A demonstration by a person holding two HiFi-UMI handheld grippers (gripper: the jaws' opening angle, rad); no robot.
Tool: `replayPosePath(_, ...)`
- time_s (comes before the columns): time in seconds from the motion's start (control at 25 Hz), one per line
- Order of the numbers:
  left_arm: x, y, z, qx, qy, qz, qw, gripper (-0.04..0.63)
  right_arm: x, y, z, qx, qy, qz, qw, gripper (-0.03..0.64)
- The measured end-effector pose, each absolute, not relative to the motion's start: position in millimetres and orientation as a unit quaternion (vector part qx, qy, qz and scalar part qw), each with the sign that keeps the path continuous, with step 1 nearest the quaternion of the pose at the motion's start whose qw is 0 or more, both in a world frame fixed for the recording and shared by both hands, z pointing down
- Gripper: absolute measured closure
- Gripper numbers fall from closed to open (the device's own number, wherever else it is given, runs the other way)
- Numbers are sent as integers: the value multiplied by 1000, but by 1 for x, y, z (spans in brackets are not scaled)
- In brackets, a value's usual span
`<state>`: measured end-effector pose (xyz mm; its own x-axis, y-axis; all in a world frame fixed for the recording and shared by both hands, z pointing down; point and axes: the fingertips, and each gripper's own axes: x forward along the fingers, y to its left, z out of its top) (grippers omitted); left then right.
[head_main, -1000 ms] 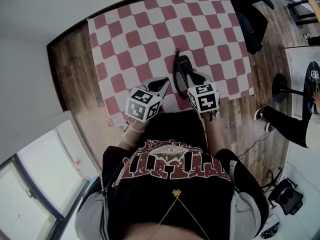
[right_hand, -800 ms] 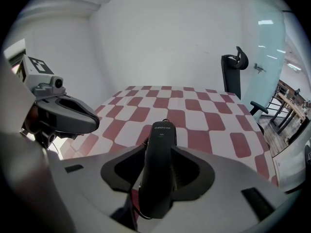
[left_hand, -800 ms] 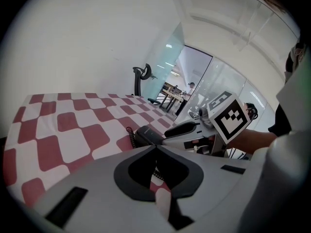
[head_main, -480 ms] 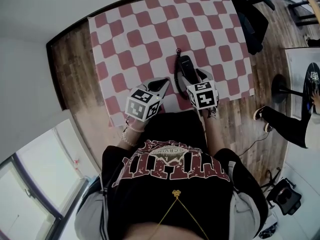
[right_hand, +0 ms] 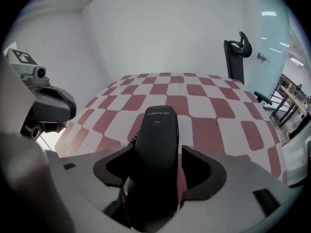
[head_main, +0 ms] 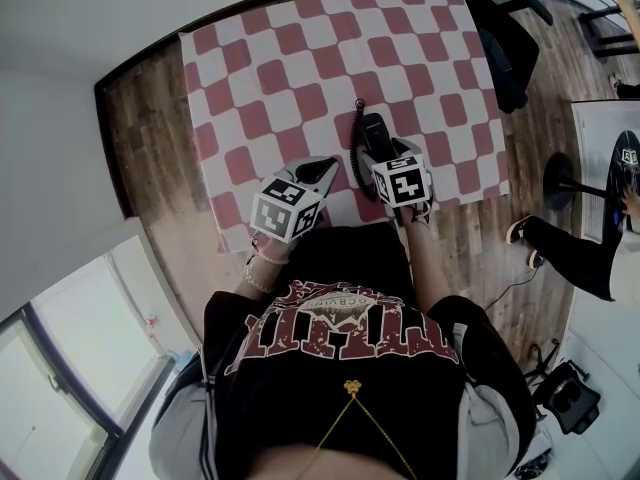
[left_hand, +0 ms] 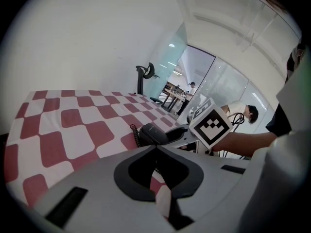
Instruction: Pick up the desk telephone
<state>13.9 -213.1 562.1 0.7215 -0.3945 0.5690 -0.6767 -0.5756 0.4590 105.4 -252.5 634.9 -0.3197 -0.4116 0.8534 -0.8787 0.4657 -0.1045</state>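
The black desk telephone handset (head_main: 371, 131) lies on the red-and-white checked cloth (head_main: 280, 68), its coiled cord (head_main: 352, 153) at its left side. My right gripper (head_main: 383, 156) straddles the near end of the handset (right_hand: 159, 125). The right gripper (right_hand: 158, 150) has its jaws opening, one on each side of the handset, and cloth shows in the gap at the right jaw. My left gripper (head_main: 322, 171) hovers to the left of the phone with its jaws shut and empty. From the left gripper view (left_hand: 155, 148) the phone (left_hand: 154, 134) lies ahead to the right.
A black office chair (head_main: 500, 28) stands past the table's far right corner. A seated person's leg and shoe (head_main: 555, 240) are on the floor at the right. A dark bag (head_main: 570, 393) lies on the floor at the lower right. Bare wooden table edge (head_main: 150, 128) borders the cloth.
My right gripper has sunk and moved forward over the handset, and its jaws have spread apart around it. The left gripper and the phone have stayed put.
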Motion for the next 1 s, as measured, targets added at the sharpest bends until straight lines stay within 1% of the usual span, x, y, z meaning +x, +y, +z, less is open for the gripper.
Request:
replayPosePath(0.36,10,-214,564,860,-316,209,342,588,103,-257,655,443,-743,322,385,321)
replayPosePath(0.64,10,-213,566,860,-315,209,342,588,104,-258,657,466,-746,301,369,321)
replayPosePath(1.0,16,-209,563,865,-304,209,339,588,105,-257,657,440,-762,277,387,327)
